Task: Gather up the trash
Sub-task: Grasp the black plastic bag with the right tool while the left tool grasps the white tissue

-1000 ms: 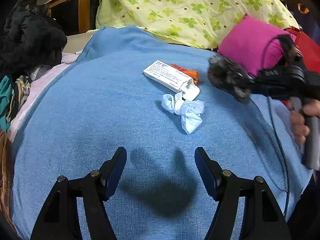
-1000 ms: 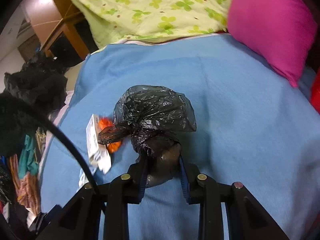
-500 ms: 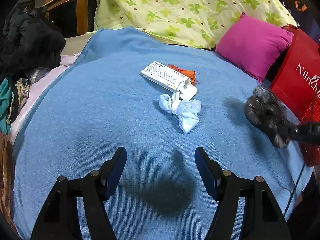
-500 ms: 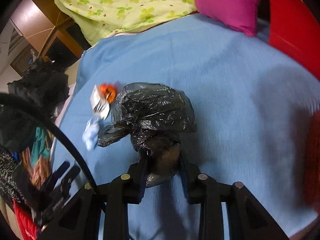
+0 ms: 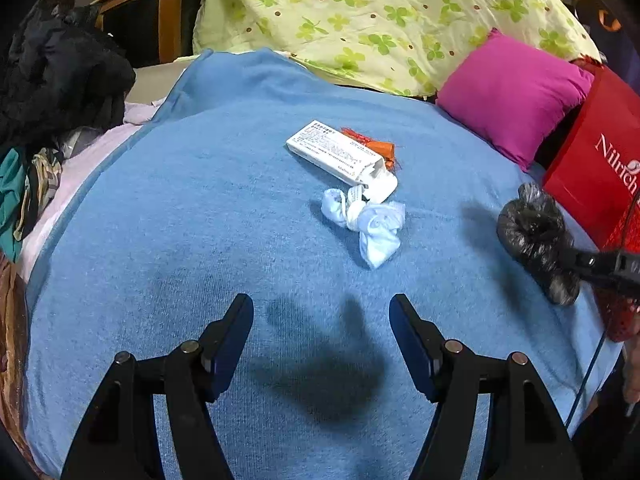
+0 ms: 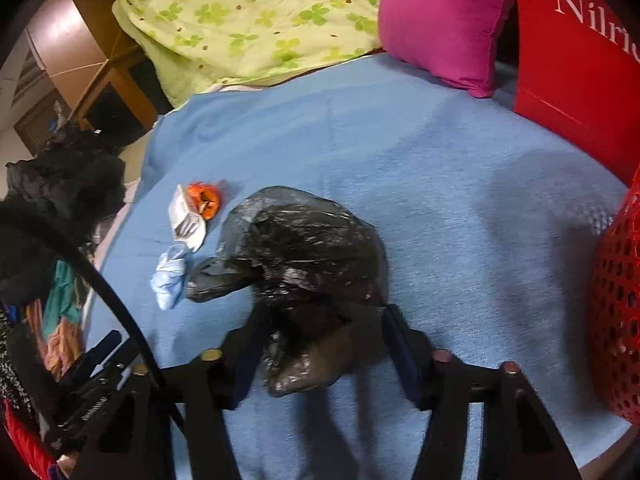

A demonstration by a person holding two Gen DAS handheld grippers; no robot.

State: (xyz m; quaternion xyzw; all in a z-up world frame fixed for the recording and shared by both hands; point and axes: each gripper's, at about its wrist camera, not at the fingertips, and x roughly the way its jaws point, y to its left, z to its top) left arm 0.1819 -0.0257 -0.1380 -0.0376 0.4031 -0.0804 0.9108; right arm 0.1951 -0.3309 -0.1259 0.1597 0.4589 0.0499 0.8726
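Note:
A knotted black plastic bag (image 6: 312, 248) lies between the fingers of my right gripper (image 6: 324, 344), low over the blue blanket (image 6: 440, 168). The jaws are opening, and a gap shows between the bag and the right pad. In the left wrist view the same bag (image 5: 532, 232) sits at the bed's right edge. My left gripper (image 5: 322, 332) hangs open over bare blanket with nothing between its fingers. Farther up the bed lie a white carton (image 5: 340, 156), an orange wrapper (image 5: 380, 146) and a crumpled pale blue tissue (image 5: 368, 224).
A red mesh basket (image 6: 616, 320) stands just right of the bag, with a red paper bag (image 6: 572, 60) behind it. A pink pillow (image 5: 508, 96) and a green clover quilt (image 5: 380, 12) lie at the head of the bed. Dark clothes (image 5: 52, 76) are piled on the left.
My right gripper carried the black bag rightward across the bed to the edge by the red basket. Its jaws have since widened around the bag. The left gripper has kept still.

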